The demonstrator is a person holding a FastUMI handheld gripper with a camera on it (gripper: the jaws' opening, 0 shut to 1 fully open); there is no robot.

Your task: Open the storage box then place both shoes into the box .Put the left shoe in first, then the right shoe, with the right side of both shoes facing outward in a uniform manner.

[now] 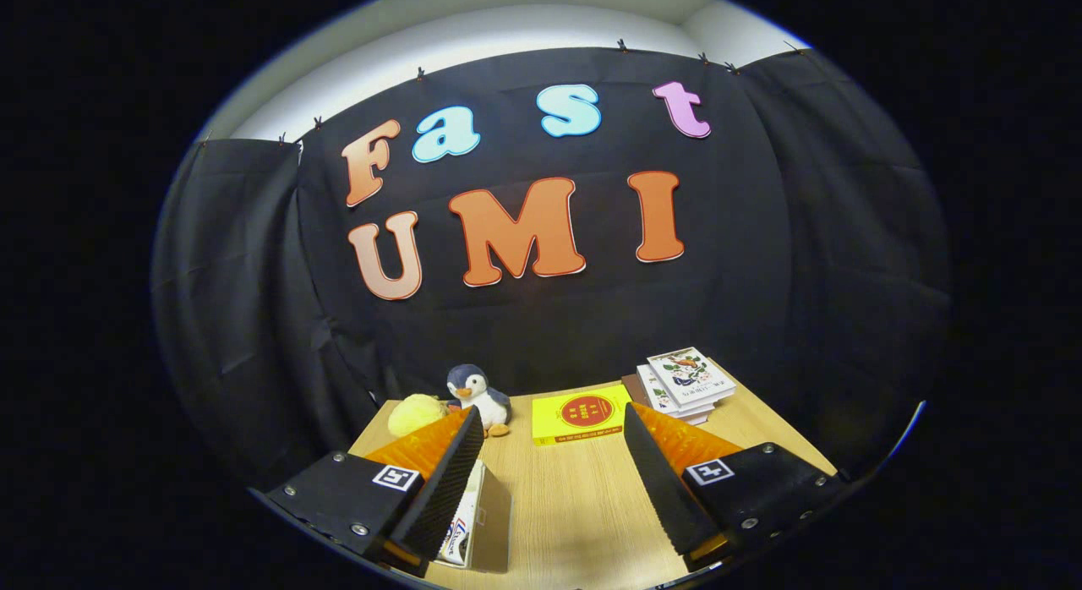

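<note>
— Where is the storage box (478, 522)?
— On the wooden table (583, 505), low, just beside the left finger.
— And the gripper (554, 425)?
— Released, fingers wide apart, holding nothing. Beyond them lie a yellow book (581, 414), a penguin toy (477, 396) with a yellow plush (414, 413), and stacked books (685, 384).

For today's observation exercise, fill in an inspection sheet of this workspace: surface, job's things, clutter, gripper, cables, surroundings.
Surface: wooden table, bare between the fingers.
Job's things: box partly visible by the left finger, seemingly closed; shoes: nothing seen.
Clutter: plush penguin, yellow plush, yellow book, stack of books, all beyond the fingers.
Gripper: gripper open, holding nothing.
Cables: nothing seen.
Surroundings: black cloth wall.
</note>
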